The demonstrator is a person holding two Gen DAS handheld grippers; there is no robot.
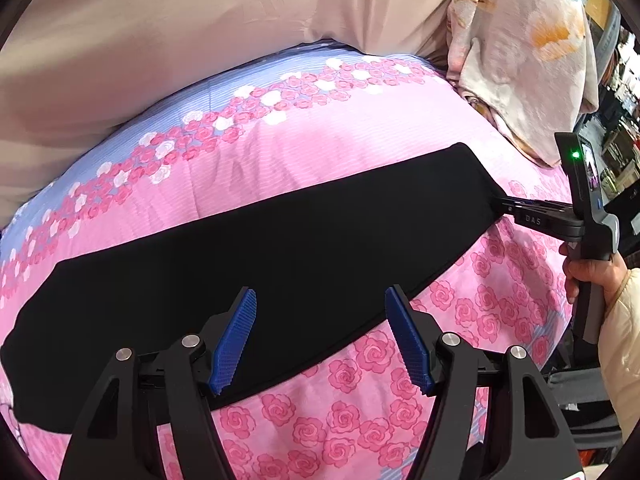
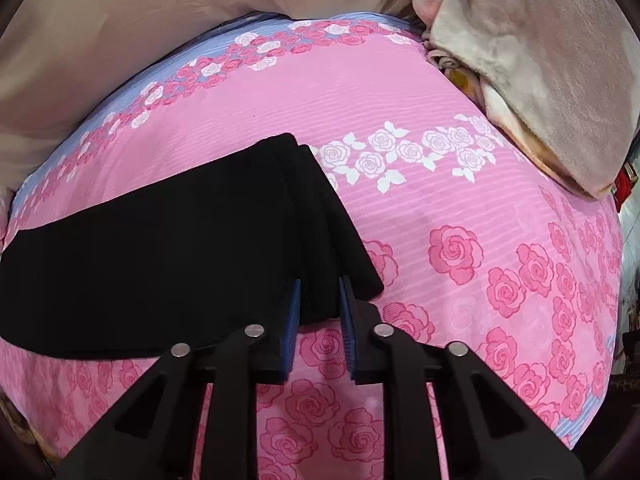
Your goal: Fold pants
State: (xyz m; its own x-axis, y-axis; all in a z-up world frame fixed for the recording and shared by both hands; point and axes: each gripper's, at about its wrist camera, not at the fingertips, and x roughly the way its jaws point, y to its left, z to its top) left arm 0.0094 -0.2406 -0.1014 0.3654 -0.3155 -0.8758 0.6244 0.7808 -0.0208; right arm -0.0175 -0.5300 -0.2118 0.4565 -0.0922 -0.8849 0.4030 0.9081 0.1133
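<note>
Black pants (image 1: 280,248) lie flat in a long band across a pink rose-print bedspread (image 1: 360,128). My left gripper (image 1: 320,304) is open and hovers over the near edge of the pants, empty. My right gripper (image 2: 319,294) is closed on the waistband end of the pants (image 2: 316,240), with fabric between its blue pads. In the left wrist view the right gripper (image 1: 508,204) grips that same end at the right.
A beige pillow (image 1: 200,20) lies at the head of the bed. A cream floral blanket (image 1: 520,60) (image 2: 540,72) is bunched at the far right. The bedspread (image 2: 480,240) runs on to the right of the pants. The bed's edge is at the right.
</note>
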